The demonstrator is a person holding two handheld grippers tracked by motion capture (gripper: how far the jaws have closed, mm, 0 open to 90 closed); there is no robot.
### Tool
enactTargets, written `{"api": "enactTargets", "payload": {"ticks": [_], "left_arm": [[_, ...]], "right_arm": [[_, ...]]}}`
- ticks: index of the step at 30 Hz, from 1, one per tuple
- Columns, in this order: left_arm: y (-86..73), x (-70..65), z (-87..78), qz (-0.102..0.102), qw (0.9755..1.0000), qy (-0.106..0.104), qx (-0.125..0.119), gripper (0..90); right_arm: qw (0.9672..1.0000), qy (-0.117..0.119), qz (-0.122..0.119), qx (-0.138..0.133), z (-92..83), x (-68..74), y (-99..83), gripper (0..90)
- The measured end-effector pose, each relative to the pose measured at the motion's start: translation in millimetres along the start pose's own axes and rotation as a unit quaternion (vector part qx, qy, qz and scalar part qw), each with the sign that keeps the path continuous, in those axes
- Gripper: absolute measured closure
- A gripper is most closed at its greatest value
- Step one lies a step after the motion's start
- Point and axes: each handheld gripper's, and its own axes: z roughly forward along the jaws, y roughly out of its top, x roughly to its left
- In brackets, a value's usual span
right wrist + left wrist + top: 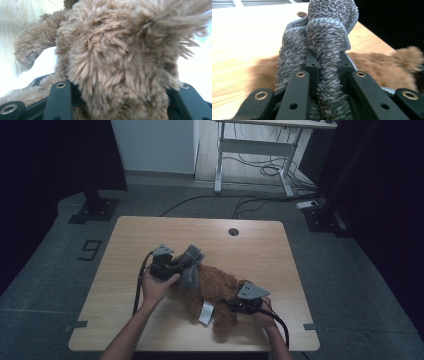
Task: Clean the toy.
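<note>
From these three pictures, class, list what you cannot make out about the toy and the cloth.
- Brown plush toy: its face; high view too dim and small, right gripper view too close.
- White tag: any print too small, high view.
- Grey cloth: lower end hidden behind the left gripper, left gripper view.

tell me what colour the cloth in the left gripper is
Grey, flecked with white, a fuzzy cloth; the left gripper view shows it best.
</note>
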Motion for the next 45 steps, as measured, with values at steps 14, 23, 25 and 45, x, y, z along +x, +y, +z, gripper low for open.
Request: {"api": "enactTargets", "payload": {"ticks": [14,23,25,45], "left_arm": [[-43.3,65.6,-1.5,-0.062,0.995,0.046,0.064,77.2],[-31.2,54.2,-18.7,-0.045,0.9978,0.035,0.034,76.8],[-20.2,45.8,-23.1,-0.03,0.9989,0.028,0.023,76.7],[17.0,7.8,-5.1,0.011,0.9995,-0.023,-0.02,76.0]], "right_arm": [[1.0,0.002,0.002,-0.002,0.7,-0.6,-0.8,44.2],[1.0,0.003,0.006,-0.002,0.4,-1.6,-1.6,43.9],[1.0,0.004,0.007,-0.004,0.7,-1.8,-1.7,43.9],[0.9999,0.003,0.012,-0.007,0.3,-1.4,-2.3,43.7]]}}
